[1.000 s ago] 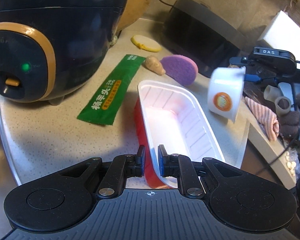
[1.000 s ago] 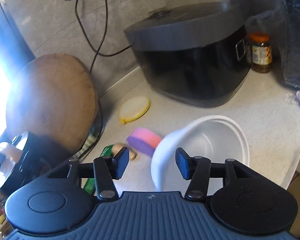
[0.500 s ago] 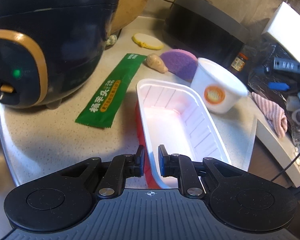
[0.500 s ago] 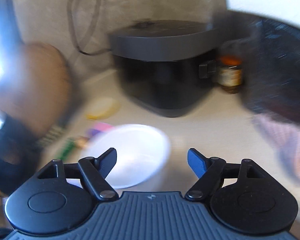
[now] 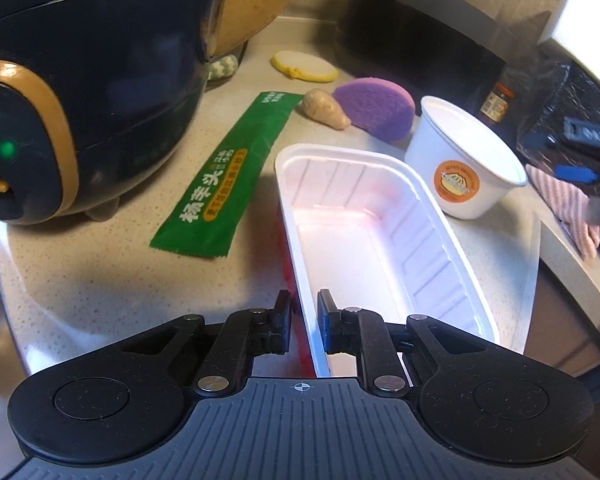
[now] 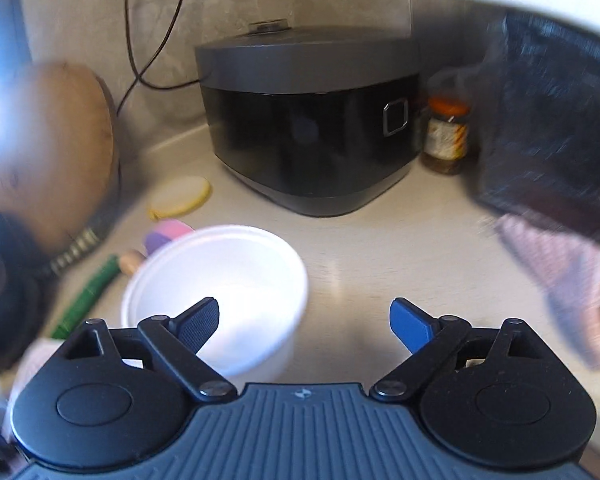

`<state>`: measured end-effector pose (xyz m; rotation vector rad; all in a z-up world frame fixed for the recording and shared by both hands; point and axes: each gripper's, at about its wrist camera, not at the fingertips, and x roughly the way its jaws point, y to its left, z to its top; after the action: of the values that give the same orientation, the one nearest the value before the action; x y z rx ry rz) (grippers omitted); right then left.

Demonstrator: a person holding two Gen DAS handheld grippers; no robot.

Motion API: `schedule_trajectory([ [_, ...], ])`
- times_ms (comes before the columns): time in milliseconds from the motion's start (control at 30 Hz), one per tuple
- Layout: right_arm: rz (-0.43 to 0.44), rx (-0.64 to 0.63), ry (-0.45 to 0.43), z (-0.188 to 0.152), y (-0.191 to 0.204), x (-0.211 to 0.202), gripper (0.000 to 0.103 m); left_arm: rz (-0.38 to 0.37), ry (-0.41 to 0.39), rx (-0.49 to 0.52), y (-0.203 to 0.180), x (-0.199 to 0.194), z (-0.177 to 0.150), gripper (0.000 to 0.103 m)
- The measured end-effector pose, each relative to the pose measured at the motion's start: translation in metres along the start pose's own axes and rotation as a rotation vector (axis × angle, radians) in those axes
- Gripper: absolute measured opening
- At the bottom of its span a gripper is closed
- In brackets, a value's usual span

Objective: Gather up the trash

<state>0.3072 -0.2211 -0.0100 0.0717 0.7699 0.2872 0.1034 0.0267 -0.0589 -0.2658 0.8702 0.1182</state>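
My left gripper (image 5: 303, 312) is shut on the near left rim of a white plastic tray (image 5: 380, 248) with a red outside, which rests on the counter. A white paper cup (image 5: 460, 160) with an orange label stands upright just right of the tray's far end. In the right wrist view the same cup (image 6: 220, 288) sits below my right gripper (image 6: 304, 320), whose jaws are opening wide with nothing pressed between them; its left finger hangs over the cup's mouth. A green wrapper (image 5: 228, 176) lies flat left of the tray.
A dark rice cooker (image 5: 80, 80) fills the left. Behind lie a yellow lid (image 5: 304, 66), a purple sponge (image 5: 376, 108), a beige lump (image 5: 326, 108) and a black appliance (image 6: 312, 120) with a jar (image 6: 446, 136) beside it. A striped cloth (image 5: 568, 208) lies at the counter's right edge.
The white cup came down from mid-air and now stands on the counter by the tray. My right gripper let go of it and spread wide. The left gripper kept its hold on the tray.
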Motion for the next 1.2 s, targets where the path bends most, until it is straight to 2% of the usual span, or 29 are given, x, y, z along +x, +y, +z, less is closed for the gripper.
schedule_trajectory([
  [167, 0.002, 0.055, 0.079, -0.001, 0.0, 0.047, 0.092, 0.001, 0.022, -0.071, 0.006, -0.006, -0.006, 0.015],
  [233, 0.004, 0.073, 0.121, -0.005, 0.001, 0.063, 0.084, -0.003, 0.024, -0.093, 0.007, -0.007, -0.007, 0.015],
  [267, 0.017, 0.084, 0.142, -0.009, 0.002, 0.07, 0.071, 0.001, 0.023, -0.105, 0.007, -0.008, -0.007, 0.014],
  [300, 0.04, 0.098, 0.17, -0.013, 0.001, 0.076, 0.051, 0.003, 0.017, -0.117, 0.007, -0.01, -0.008, 0.014],
  [400, 0.128, 0.153, 0.253, -0.022, 0.0, 0.085, 0.02, -0.023, -0.019, -0.149, 0.007, -0.016, -0.007, 0.013],
  [433, 0.153, 0.157, 0.26, -0.024, 0.0, 0.081, 0.018, -0.042, -0.03, -0.15, 0.007, -0.017, -0.005, 0.012],
  [500, 0.16, 0.149, 0.242, -0.027, 0.003, 0.067, 0.008, -0.066, -0.051, -0.135, 0.002, -0.02, 0.0, 0.011],
  [567, 0.128, 0.131, 0.195, -0.025, 0.005, 0.047, 0.007, -0.05, -0.075, -0.105, -0.005, -0.023, 0.007, 0.01],
  [767, 0.053, 0.086, 0.038, -0.018, 0.005, -0.032, 0.007, -0.092, -0.129, -0.042, -0.011, -0.033, 0.021, 0.009],
  [933, 0.014, 0.081, -0.037, -0.016, 0.003, -0.081, 0.007, -0.113, -0.166, 0.01, -0.014, -0.038, 0.031, 0.008],
  [1100, -0.036, 0.085, -0.052, -0.022, 0.0, -0.095, 0.007, -0.187, -0.145, 0.006, -0.011, -0.037, 0.033, 0.01],
  [1200, -0.061, 0.089, -0.034, -0.029, -0.001, -0.085, 0.007, -0.152, -0.166, 0.028, -0.012, -0.042, 0.029, 0.011],
])
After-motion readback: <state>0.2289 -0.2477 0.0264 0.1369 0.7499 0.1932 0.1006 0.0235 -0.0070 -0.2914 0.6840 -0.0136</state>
